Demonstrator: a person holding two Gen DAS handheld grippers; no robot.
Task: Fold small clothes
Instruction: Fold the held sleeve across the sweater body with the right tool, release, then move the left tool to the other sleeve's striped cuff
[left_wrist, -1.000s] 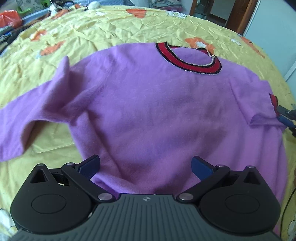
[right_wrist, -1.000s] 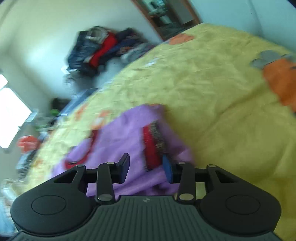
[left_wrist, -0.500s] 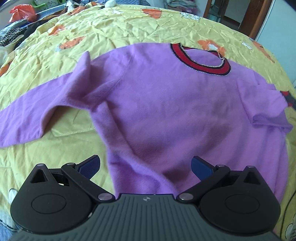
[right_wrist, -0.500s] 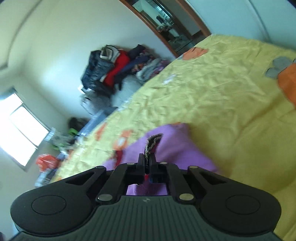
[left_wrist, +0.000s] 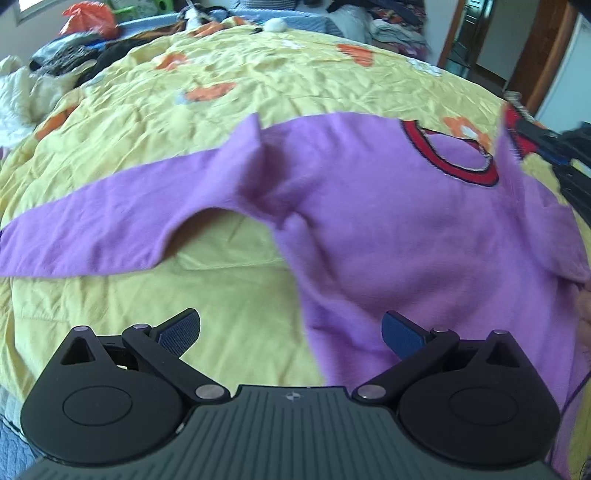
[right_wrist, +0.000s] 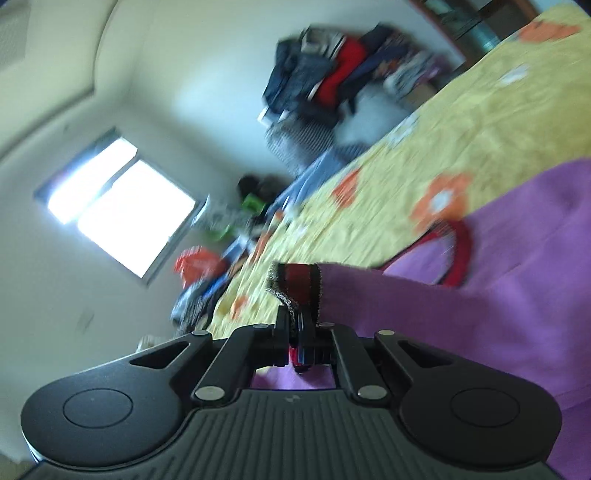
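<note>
A small purple sweater (left_wrist: 388, 221) with a red and black collar (left_wrist: 448, 155) lies face up on a yellow bedspread (left_wrist: 240, 96). Its left sleeve (left_wrist: 92, 229) stretches flat toward the left edge. My left gripper (left_wrist: 291, 330) hangs open above the sweater's lower left hem, nothing between its blue pads. My right gripper (right_wrist: 295, 321) is shut on the red cuff (right_wrist: 295, 280) of the other sleeve, which it holds lifted off the bed; the purple sleeve (right_wrist: 424, 306) trails to the right. In the left wrist view that cuff (left_wrist: 515, 125) and the right gripper show at the far right edge.
The bedspread carries orange flower prints (left_wrist: 210, 90). Piles of clothes (right_wrist: 332, 74) sit beyond the bed's far end near a wooden door frame (left_wrist: 543, 51). An orange bag (left_wrist: 86, 16) and loose items line the far left side. A window (right_wrist: 118, 199) is on the wall.
My right gripper closed on the sleeve cuff and lifted it up and across over the sweater. The left gripper drifted leftward, staying open above the hem.
</note>
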